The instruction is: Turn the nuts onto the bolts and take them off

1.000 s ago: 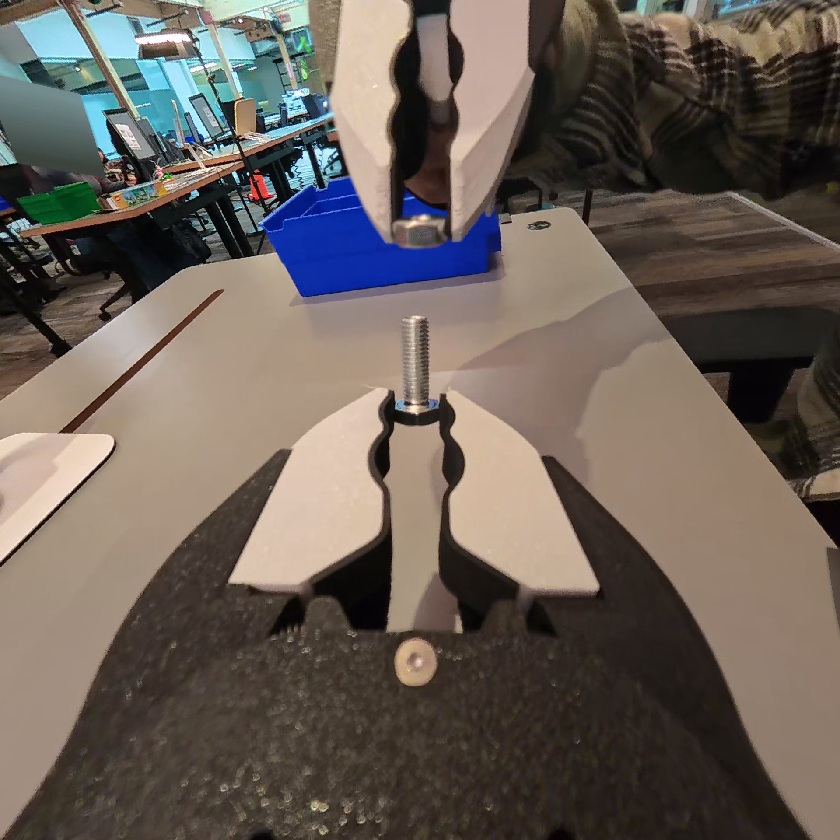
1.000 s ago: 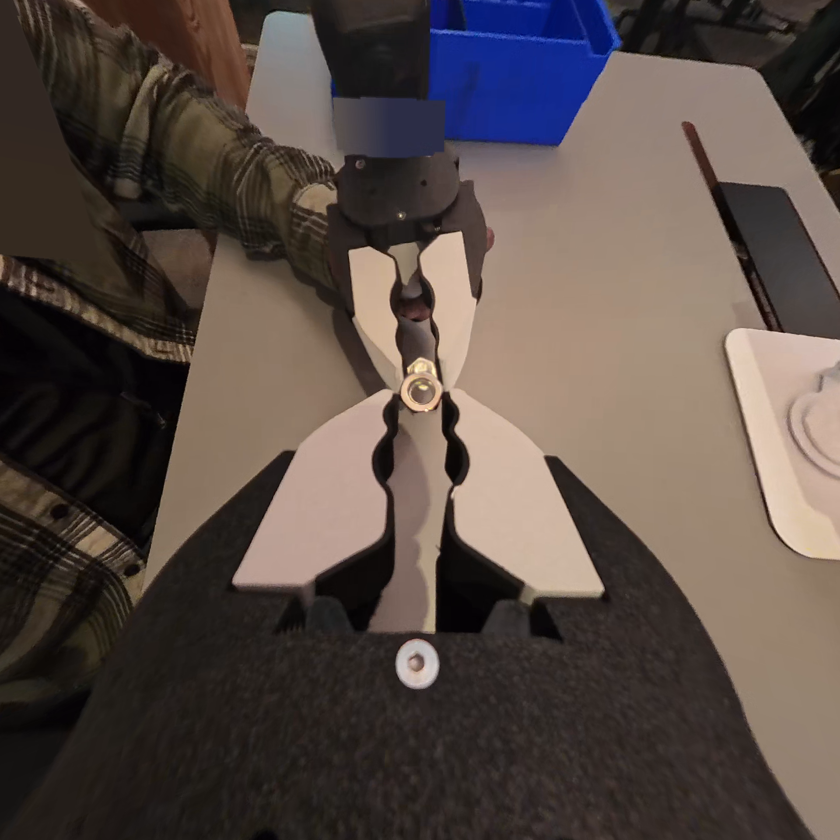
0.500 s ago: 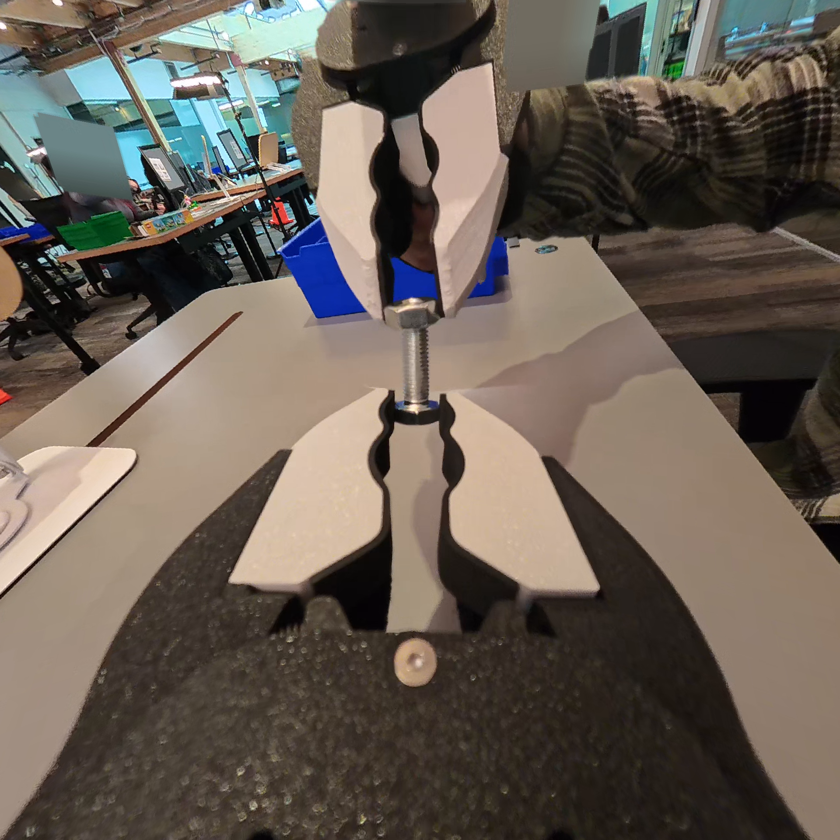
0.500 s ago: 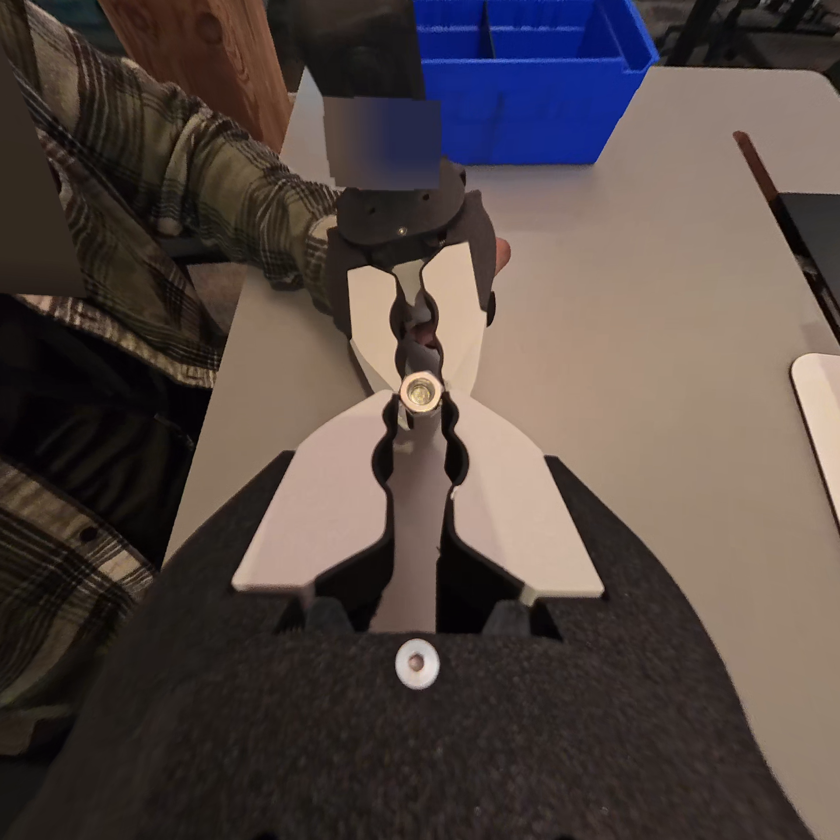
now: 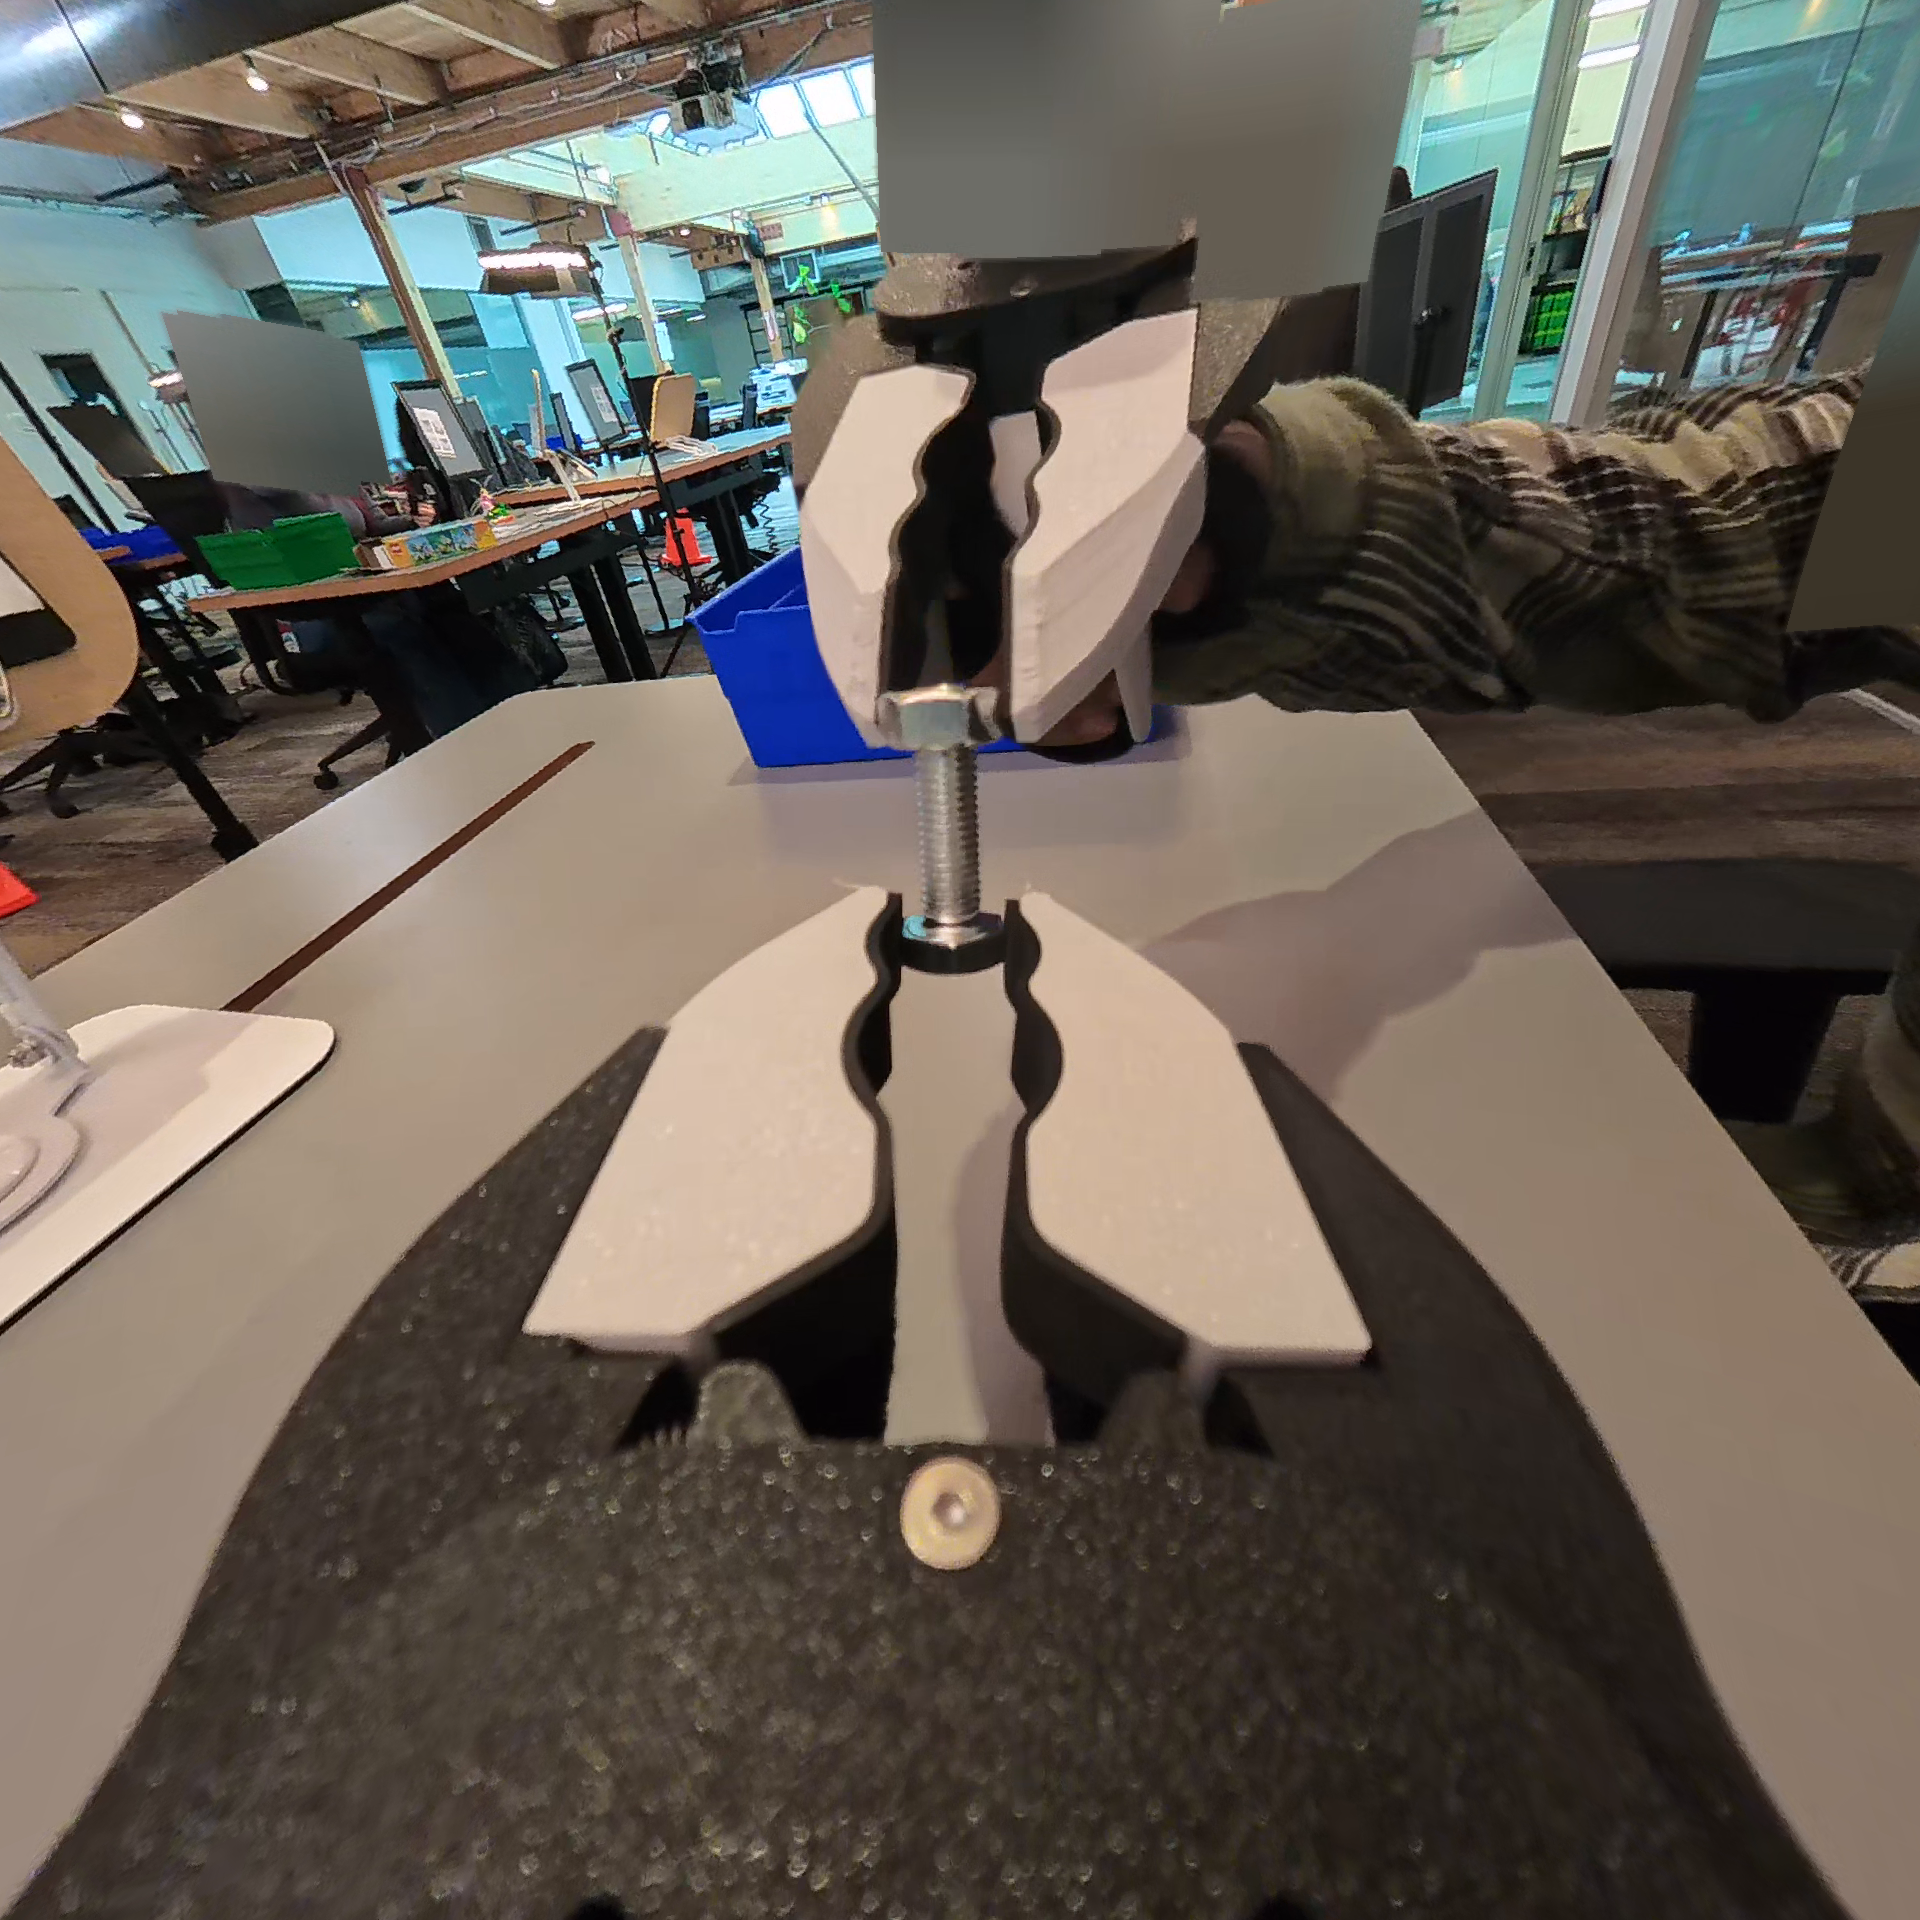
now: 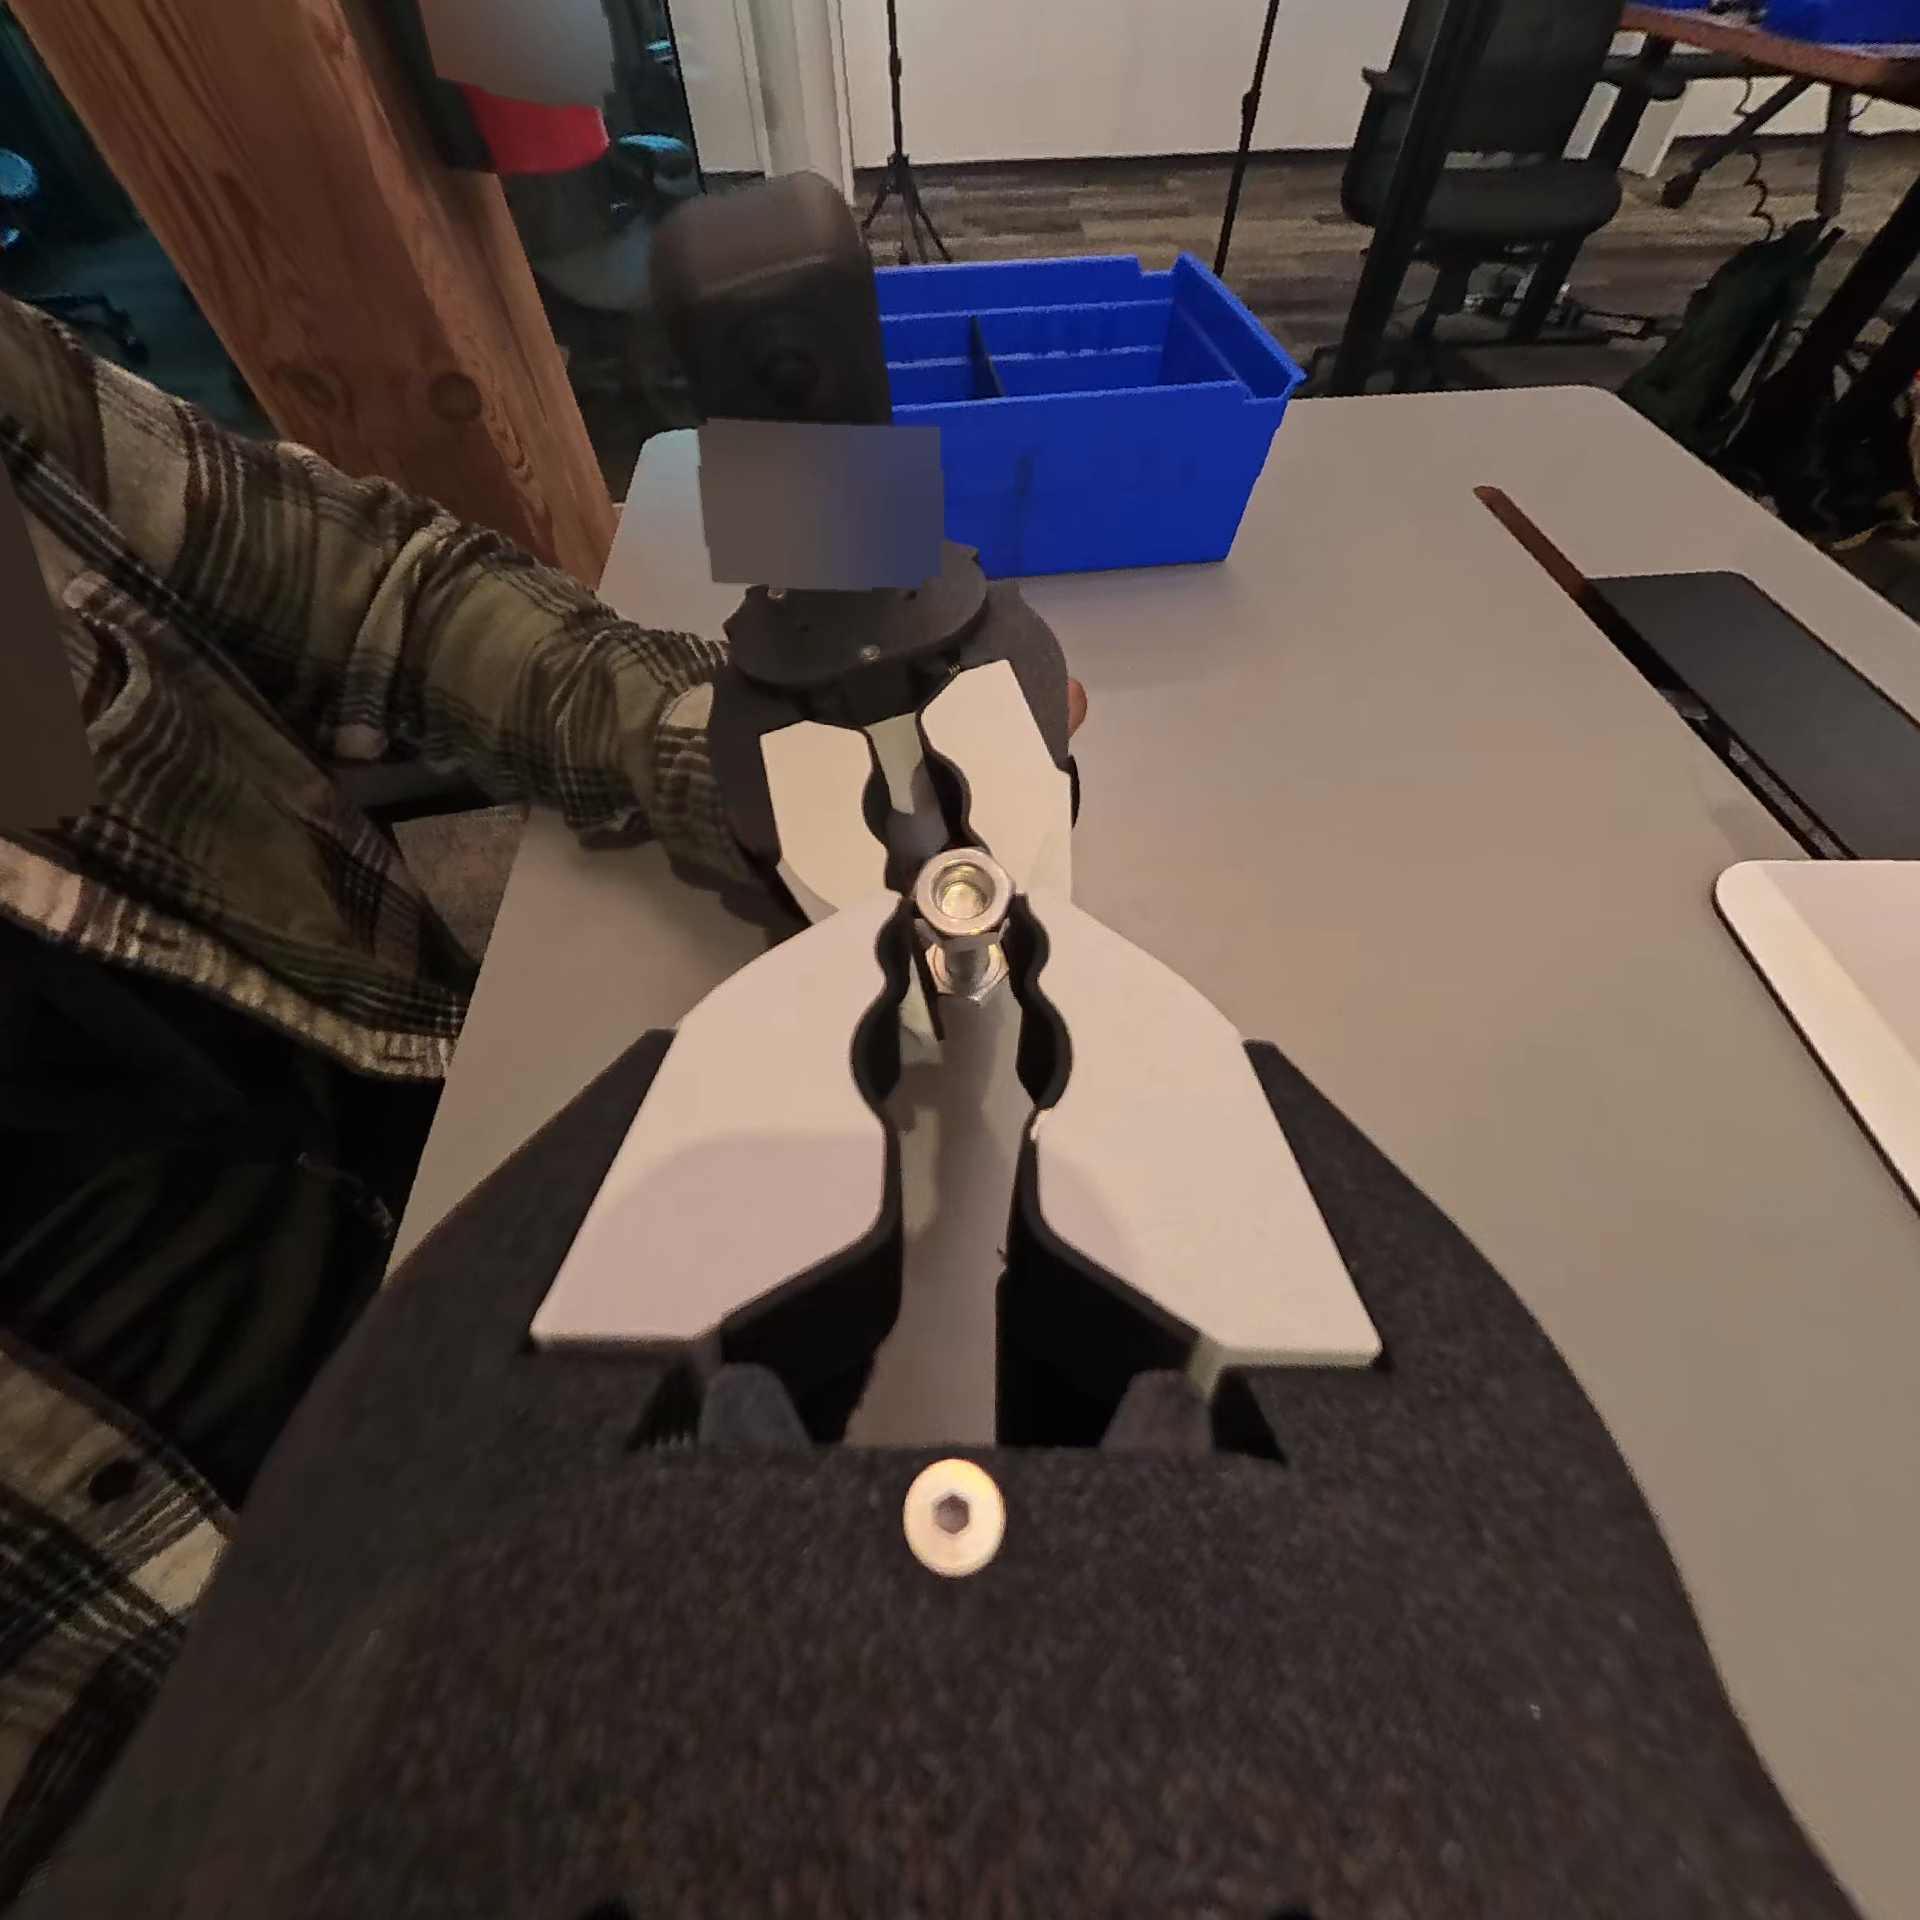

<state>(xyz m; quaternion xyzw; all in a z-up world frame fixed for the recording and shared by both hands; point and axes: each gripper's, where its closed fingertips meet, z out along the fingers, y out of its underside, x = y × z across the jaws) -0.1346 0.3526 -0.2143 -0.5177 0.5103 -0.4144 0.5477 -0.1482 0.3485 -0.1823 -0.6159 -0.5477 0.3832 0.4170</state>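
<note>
We hold our left gripper, white two-fingered with a black foam body, low and level over the table, its fingertips closed in on what they clamp. Our right gripper, the same white-fingered make, hangs above it pointing straight down, its fingertips pinched together on their own load. Both our forearms wear plaid flannel sleeves.

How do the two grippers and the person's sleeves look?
Each gripper, left and right, has two broad white fingers with wavy black inner edges, on a speckled black body with one silver screw. The sleeves are green-and-cream plaid.
</note>
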